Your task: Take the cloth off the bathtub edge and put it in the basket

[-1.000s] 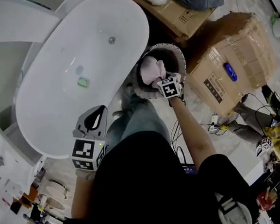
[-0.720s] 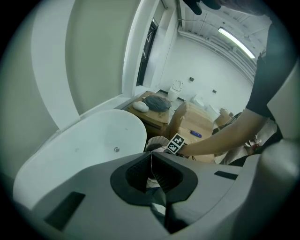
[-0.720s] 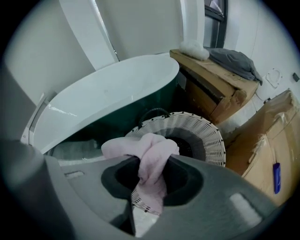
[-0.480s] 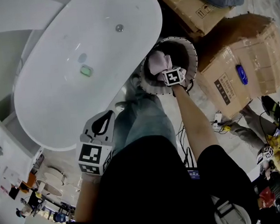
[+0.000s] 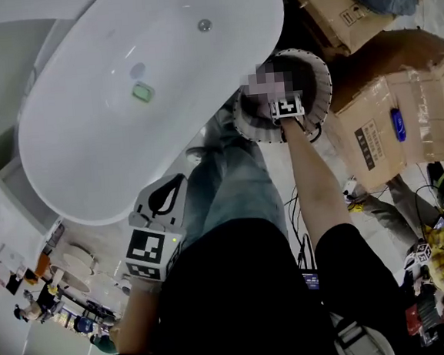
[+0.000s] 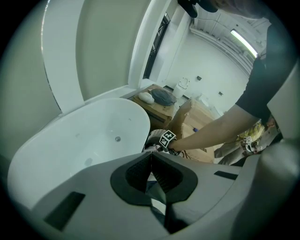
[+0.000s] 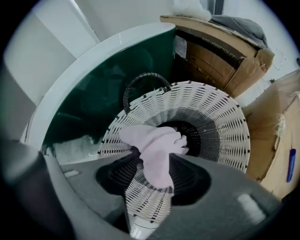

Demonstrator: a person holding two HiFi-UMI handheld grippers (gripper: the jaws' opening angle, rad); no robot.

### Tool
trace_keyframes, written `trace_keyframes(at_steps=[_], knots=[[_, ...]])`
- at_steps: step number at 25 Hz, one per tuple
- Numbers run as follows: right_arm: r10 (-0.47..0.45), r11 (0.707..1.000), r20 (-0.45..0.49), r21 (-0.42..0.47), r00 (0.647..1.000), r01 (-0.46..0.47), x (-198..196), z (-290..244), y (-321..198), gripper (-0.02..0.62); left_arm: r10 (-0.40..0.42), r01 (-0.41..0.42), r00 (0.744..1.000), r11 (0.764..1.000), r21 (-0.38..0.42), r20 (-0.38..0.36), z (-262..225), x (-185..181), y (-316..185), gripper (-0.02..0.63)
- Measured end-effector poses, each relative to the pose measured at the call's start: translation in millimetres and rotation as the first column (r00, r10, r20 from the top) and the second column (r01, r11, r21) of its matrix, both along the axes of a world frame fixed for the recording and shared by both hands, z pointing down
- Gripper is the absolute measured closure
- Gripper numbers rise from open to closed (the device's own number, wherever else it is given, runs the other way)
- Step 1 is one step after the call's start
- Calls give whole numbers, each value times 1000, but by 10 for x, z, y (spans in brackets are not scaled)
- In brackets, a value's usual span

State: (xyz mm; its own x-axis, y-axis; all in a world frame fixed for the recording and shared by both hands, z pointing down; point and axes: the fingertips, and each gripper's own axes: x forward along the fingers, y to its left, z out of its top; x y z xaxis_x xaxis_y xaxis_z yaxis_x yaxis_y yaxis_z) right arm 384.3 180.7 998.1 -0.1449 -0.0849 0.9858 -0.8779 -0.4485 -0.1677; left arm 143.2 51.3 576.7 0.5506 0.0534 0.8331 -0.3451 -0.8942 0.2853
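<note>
Release under way at basket (image 7: 225, 117). Compared with the head view a second ago, right gripper (image 7: 154, 161) is seen lowered well into the basket mouth, pointed straight down, with the arm stretched out over it. Its jaws have just been opening. They are now spread partway, and white weave is visible through the gap beside the cloth, so the pads are judged to be off the fabric.

Pink cloth (image 7: 154, 138) is still located between the jaws. Its bunched end is draped down toward the dark bottom of the basket, inside the rim. No cloth is seen on the edge of bathtub (image 5: 126, 142).

Left gripper (image 6: 151, 157) is held idle near the tub, with jaws pressed together and nothing between them.

Task is judged nearly done: the cloth has been carried over and is being let go inside the basket. What remains is for the cloth to fall free and the right gripper to be lifted out. A snag on a pad during lift-out is noted as the one risk, since the cloth could be dragged back over the rim.
</note>
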Motion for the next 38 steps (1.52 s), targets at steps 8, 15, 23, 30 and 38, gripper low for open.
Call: trace_keyframes(at_steps=[8, 15, 23, 30, 38], knots=[[-46, 998, -24, 31, 999, 46, -49, -102, -150, 307, -51, 51, 998, 999, -4, -20, 7, -202, 42, 591], [-83, 995, -33, 58, 996, 84, -219, -489, -285, 307, -128, 130, 989, 991, 22, -70, -101, -362, -30, 591], [-164, 977, -36, 131, 986, 168, -503, -1148, -677, 316, -222, 231, 966, 971, 57, -134, -260, -557, -193, 591], [-254, 944, -83, 196, 964, 266, -839, -1803, -1052, 448, -304, 322, 934, 944, 76, -187, -496, -857, -342, 591], [-389, 879, -119, 247, 914, 407, -1307, -2605, -1377, 597, -408, 440, 881, 892, 99, -241, -664, -1274, -528, 591]])
